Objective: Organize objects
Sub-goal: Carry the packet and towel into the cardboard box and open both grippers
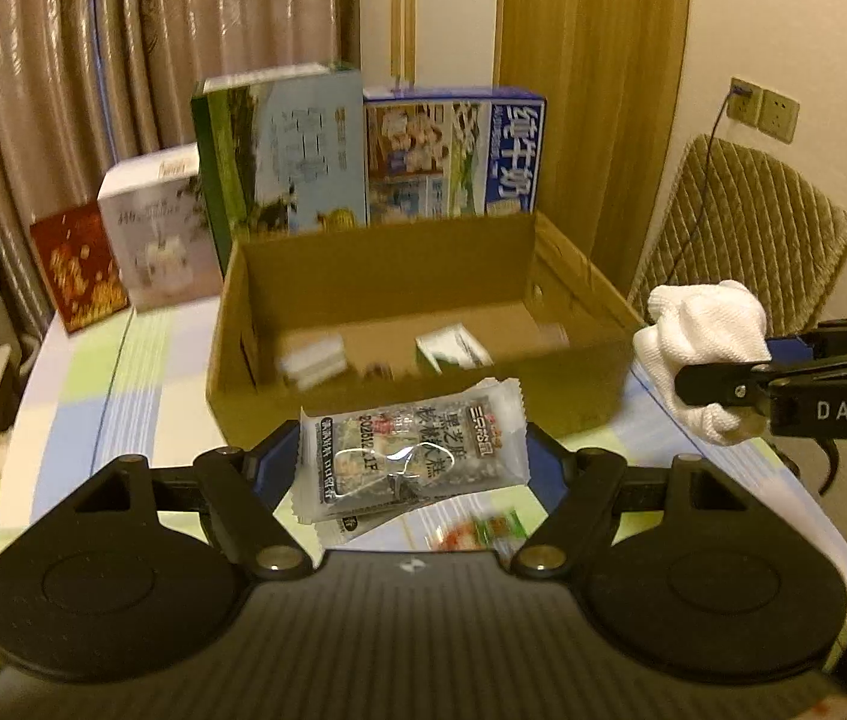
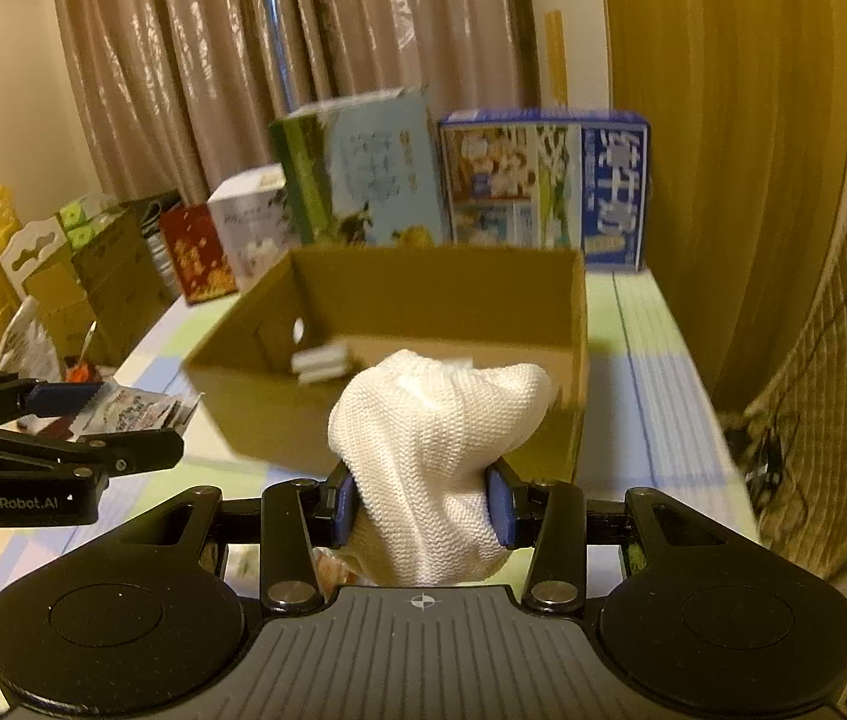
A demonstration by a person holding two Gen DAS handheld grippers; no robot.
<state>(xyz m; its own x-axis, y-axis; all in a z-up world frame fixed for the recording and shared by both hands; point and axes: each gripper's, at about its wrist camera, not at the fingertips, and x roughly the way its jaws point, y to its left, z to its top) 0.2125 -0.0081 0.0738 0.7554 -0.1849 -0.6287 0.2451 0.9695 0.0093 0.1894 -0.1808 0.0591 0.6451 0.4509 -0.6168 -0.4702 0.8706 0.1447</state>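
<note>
While both grippers hold loads, cardboard box near rim stands unobstructed.

Brown curtains behind; quilted chair right; wall sockets; checked tablecloth.

The small white items lying in the cardboard box are smeared by blur, and what they are cannot be told. In the left wrist view the snack packet covers both fingertips of the left gripper. A colourful wrapper beneath it is blurred past reading. The white cloth hides the box's near wall in the right wrist view.
</note>
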